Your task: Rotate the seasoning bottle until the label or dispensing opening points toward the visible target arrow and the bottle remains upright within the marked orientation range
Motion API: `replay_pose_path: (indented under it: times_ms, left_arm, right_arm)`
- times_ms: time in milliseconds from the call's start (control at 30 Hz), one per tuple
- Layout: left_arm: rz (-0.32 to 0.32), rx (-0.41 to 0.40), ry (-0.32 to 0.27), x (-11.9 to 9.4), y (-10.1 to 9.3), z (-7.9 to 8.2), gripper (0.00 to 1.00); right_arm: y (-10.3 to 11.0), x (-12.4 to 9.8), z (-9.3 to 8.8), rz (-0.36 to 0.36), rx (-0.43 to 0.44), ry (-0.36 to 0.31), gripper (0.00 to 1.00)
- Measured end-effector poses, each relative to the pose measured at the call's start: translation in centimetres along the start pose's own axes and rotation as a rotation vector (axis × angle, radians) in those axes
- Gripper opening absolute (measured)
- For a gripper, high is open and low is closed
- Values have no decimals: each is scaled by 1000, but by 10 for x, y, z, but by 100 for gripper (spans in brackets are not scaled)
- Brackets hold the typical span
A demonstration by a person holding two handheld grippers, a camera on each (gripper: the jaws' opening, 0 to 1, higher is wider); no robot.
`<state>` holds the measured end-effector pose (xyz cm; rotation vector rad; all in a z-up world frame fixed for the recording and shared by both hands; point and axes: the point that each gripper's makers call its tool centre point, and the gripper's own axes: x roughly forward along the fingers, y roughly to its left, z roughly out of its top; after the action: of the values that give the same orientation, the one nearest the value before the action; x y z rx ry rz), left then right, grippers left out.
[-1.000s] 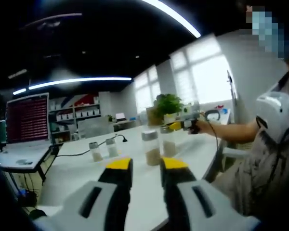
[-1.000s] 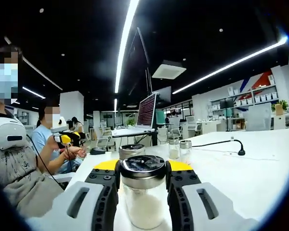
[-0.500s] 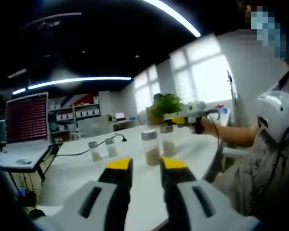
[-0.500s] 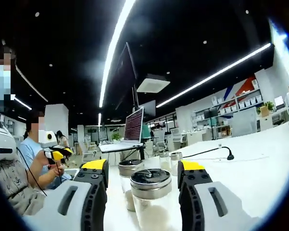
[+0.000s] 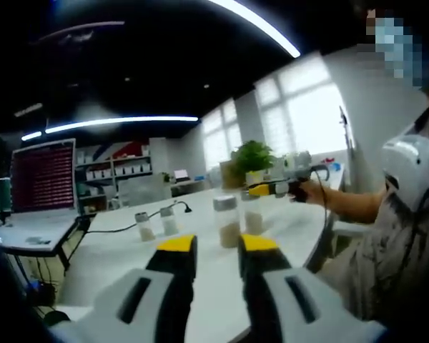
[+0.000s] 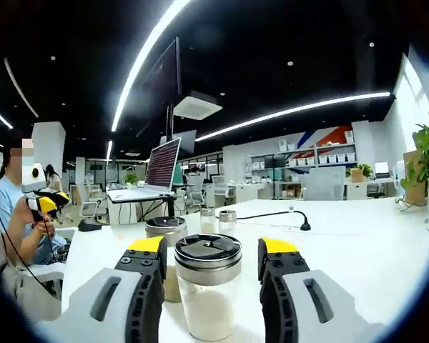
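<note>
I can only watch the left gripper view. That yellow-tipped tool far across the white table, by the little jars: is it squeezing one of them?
Observer: No. In the right gripper view the right gripper is open, its jaws standing either side of the seasoning bottle with a gap on both sides.
Operator: What is in that bottle? It is a blur for me.
Observer: A white powder in the lower part of the clear glass, under a shiny metal lid.
Operator: Is anyone else around?
Observer: Yes, a seated person at the left edge of that view holds another yellow-tipped gripper.
</note>
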<state>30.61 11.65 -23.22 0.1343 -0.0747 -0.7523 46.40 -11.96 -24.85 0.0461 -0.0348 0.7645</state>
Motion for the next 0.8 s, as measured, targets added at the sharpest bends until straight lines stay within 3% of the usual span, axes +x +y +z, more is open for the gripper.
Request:
replay_pose_path:
  times_ms: [800]
  left_arm:
    - [5, 3, 14, 0, 3, -5, 24]
  right_arm:
    - [-3, 2, 1, 62, 23, -15, 38]
